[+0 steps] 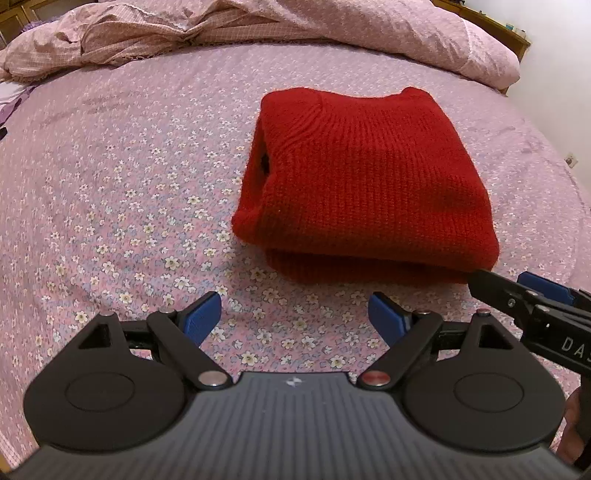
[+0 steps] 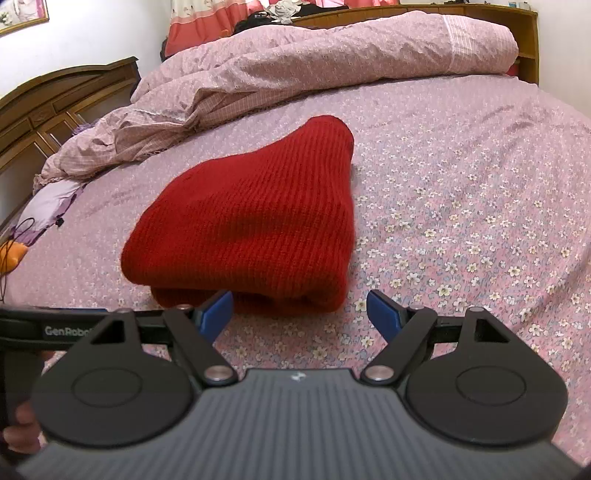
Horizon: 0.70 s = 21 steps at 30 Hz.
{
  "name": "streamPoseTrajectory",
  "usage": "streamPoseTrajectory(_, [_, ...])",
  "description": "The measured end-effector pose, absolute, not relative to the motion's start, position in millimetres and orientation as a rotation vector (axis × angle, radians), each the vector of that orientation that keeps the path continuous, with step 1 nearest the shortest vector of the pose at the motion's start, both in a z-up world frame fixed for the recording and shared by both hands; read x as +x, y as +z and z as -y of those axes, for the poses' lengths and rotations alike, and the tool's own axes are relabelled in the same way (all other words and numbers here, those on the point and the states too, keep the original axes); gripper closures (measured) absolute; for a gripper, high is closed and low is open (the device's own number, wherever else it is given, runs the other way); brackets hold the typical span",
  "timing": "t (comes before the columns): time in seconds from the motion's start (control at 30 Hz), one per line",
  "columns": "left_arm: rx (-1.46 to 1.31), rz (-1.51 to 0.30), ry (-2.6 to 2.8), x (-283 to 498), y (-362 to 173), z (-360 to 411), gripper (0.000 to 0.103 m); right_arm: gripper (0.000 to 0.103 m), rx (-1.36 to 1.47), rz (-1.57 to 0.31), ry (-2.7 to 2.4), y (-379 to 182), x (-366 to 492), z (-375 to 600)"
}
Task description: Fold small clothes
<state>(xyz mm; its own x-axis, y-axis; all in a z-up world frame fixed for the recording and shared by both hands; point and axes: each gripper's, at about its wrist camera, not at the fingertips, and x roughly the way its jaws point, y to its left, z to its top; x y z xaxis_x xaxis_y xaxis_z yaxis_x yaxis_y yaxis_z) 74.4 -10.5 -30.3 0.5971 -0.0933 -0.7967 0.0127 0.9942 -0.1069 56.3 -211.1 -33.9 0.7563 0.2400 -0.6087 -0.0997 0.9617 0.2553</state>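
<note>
A red knitted sweater (image 1: pixel 369 184) lies folded into a thick square bundle on the flowered bedsheet (image 1: pixel 110 184). It also shows in the right wrist view (image 2: pixel 251 225). My left gripper (image 1: pixel 295 314) is open and empty, a little short of the bundle's near edge. My right gripper (image 2: pixel 300 308) is open and empty, its left blue pad (image 2: pixel 218 310) close to the bundle's near edge; whether it touches I cannot tell. The right gripper's fingers (image 1: pixel 532 295) also show at the right of the left wrist view, beside the bundle's near right corner.
A crumpled pink duvet (image 2: pixel 314 59) is heaped along the far side of the bed. A wooden headboard (image 2: pixel 55 96) stands at the left. A purple cloth with cords (image 2: pixel 48 203) lies near the left bed edge. A wooden shelf (image 2: pixel 524 29) is at the far right.
</note>
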Motion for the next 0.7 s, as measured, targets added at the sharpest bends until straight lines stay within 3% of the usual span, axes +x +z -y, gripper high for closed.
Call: streamPoseTrajectory(0.7, [-0.098, -0.947, -0.054, 75.1, -33.0, 9.7, 0.013, 0.022, 0.218, -0.702, 0.188, -37.3, 56.0, 210.1])
